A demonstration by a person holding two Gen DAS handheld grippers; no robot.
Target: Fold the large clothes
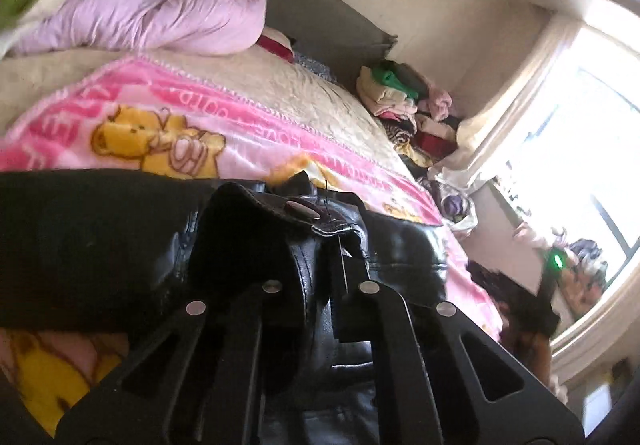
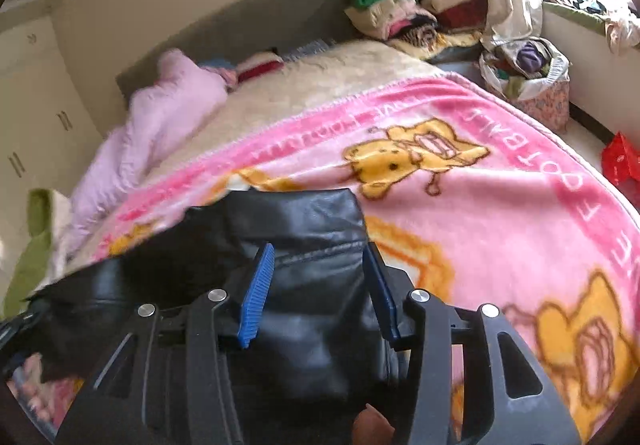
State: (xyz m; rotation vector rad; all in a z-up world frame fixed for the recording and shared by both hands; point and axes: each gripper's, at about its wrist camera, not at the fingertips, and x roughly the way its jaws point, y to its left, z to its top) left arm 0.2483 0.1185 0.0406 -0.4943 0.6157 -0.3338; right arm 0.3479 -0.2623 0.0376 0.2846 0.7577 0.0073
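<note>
1. Black leather jacket point(image 2: 304, 285) lying on the pink bear blanket point(image 2: 500, 205), near its front edge, bunched and creased rather than flat
2. Left gripper point(image 1: 320, 257) clamped tight on a flap of the jacket by the snap button point(image 1: 298, 207), lifting it off the blanket
3. Right gripper point(image 2: 316, 285) half wide, blue pads point(image 2: 256, 293) straddling a jacket panel, not yet pressing it
4. Folding judged barely begun: no neat fold visible, sleeves and body yet to be squared up
5. Pile of clothes point(image 2: 400, 13) beyond the blanket, by the headboard
</note>
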